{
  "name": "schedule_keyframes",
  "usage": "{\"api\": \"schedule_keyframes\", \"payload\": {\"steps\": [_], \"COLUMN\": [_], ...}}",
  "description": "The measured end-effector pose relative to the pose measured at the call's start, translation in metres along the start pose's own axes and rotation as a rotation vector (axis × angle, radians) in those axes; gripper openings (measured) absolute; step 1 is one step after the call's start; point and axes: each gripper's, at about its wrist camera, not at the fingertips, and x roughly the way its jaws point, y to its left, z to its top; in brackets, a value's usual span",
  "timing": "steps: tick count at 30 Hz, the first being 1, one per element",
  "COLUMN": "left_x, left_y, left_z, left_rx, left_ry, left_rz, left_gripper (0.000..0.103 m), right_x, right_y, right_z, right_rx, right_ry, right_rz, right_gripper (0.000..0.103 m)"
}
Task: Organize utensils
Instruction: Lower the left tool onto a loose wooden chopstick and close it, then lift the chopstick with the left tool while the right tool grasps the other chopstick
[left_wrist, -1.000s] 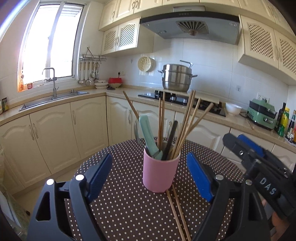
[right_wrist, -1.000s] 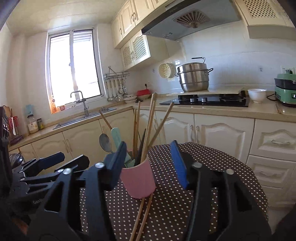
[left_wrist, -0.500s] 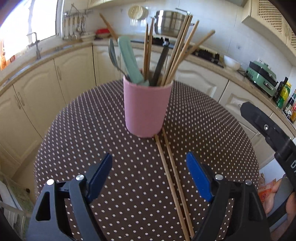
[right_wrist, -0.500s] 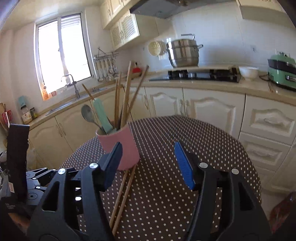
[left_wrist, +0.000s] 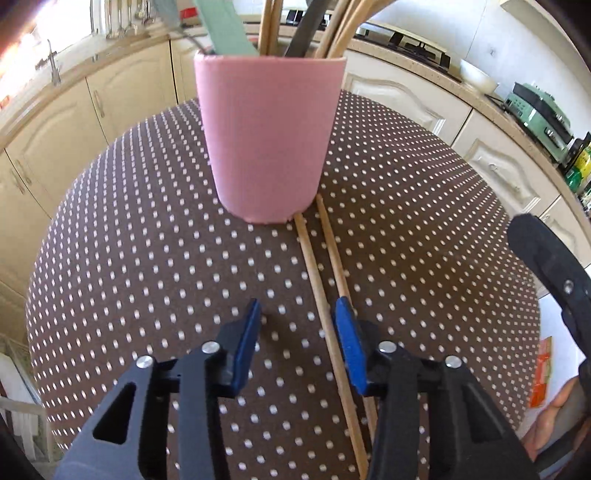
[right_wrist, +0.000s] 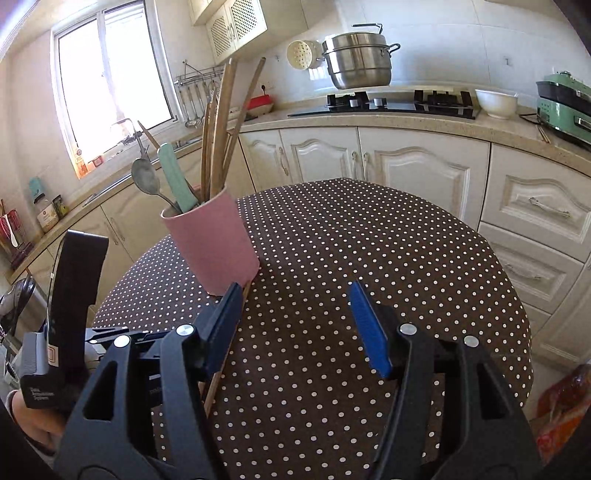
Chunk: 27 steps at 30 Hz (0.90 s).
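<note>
On the round counter (left_wrist: 147, 258) with the brown white-dotted cloth: a pink cylindrical cup (left_wrist: 269, 136) stands upright near the middle, packed with utensils. The right wrist view shows a metal spoon (right_wrist: 146, 177), a mint-green flat handle (right_wrist: 175, 177) and several long wooden chopsticks (right_wrist: 221, 125) sticking out of it.

Two loose wooden chopsticks (left_wrist: 314, 266) lie flat on the cloth, side by side and nearly parallel, far ends touching or just at the cup's base, near ends running toward the camera.

Left tool (left_wrist: 297, 317): pointed steeply down at the cloth, blue pads, jaws closing, gap now narrow. One chopstick runs between the pads, close to the right-hand pad; the other passes at or under that pad, can't tell which. Pads don't visibly press on either stick, so no grip.

Right tool (right_wrist: 295, 299): medium-wide gap, nothing between the blue pads, just dotted cloth below. It sits to the right of the cup; its left-hand finger overlaps the chopsticks in view. From the left wrist view only its black body shows at the right edge, with part of a hand (left_wrist: 554, 417) behind it.

Background: cream cabinets, gas hob (right_wrist: 384, 103) with a steel steamer pot (right_wrist: 358, 55), white bowl (right_wrist: 496, 103), green appliance (right_wrist: 565, 103).
</note>
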Motion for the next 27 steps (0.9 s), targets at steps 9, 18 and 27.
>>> {"api": "schedule_keyframes", "payload": {"steps": [9,18,27], "left_x": [0.004,-0.019,-0.056], "left_y": [0.009,0.041,0.071], "left_z": [-0.002,-0.016,-0.017], "left_rx": [-0.057,-0.137,-0.170], "left_ry": [-0.002,-0.041,-0.104], "left_rz": [-0.046,-0.093,-0.106], "left_gripper": [0.005,0.005,0.005], "right_x": [0.025,0.069,0.100], "right_y": [0.005,0.039,0.080], "right_z": [-0.002,-0.010,-0.008], "right_rx": [0.005,-0.045,-0.187], "right_ry": [0.147,0.396,0.556], "right_rz": [-0.001,0.020,-0.001], "right_gripper": [0.060,0.052,0.028]}}
